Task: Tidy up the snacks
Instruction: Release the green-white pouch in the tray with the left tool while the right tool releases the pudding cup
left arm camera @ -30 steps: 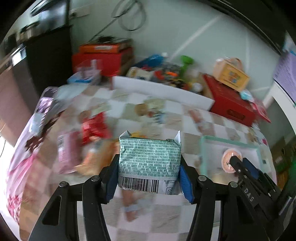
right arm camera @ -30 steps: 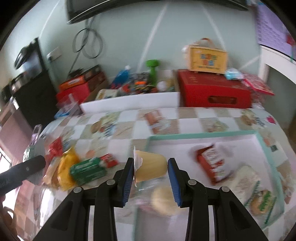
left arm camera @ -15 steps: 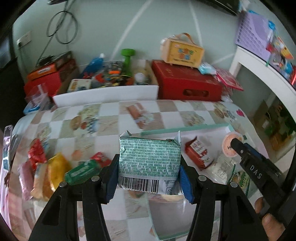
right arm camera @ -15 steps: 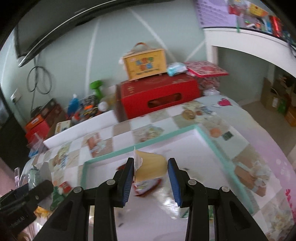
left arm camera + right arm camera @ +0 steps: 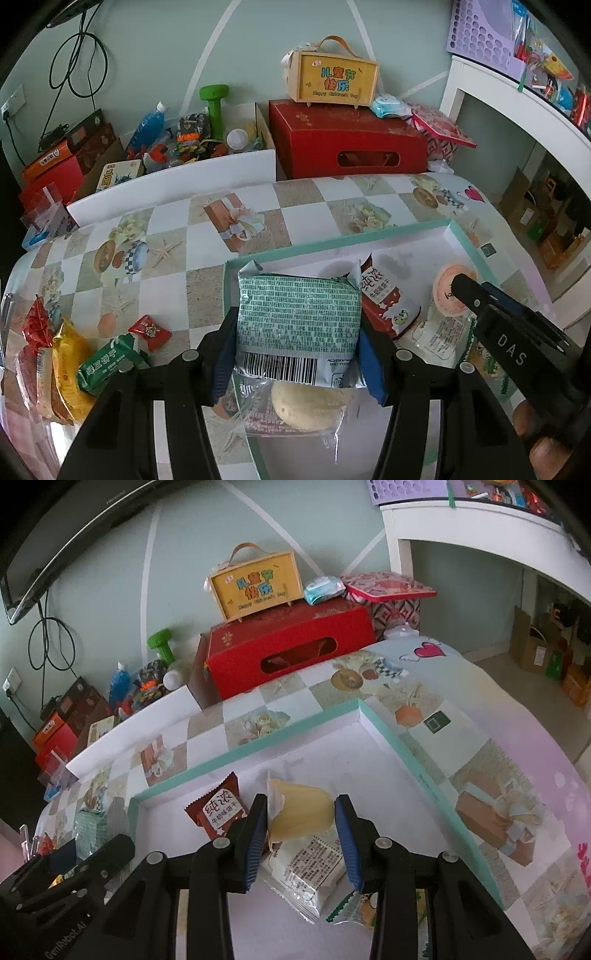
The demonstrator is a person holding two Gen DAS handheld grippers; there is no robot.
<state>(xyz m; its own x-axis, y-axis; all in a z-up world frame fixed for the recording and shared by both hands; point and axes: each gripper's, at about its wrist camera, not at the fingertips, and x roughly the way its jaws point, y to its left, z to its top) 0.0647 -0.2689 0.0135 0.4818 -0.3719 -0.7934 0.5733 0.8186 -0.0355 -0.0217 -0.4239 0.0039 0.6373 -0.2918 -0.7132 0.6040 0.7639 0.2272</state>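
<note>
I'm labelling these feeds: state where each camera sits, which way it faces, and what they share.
Left wrist: on the left gripper, angled down at the tray; its fingers grip a green packet; right gripper and a fingertip at right.
Right wrist: on the right gripper, angled down into the tray, gripping a jelly cup; left gripper lower left.
Shared: tray, red box.

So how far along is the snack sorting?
Partly done. Already in the tray: a brown biscuit pack, a white packet and a clear-wrapped bun. In hand: the left gripper is shut on a green pack and the right gripper on a yellow cup, both over the tray. Left: the pile of snacks on the cloth beside it.
</note>
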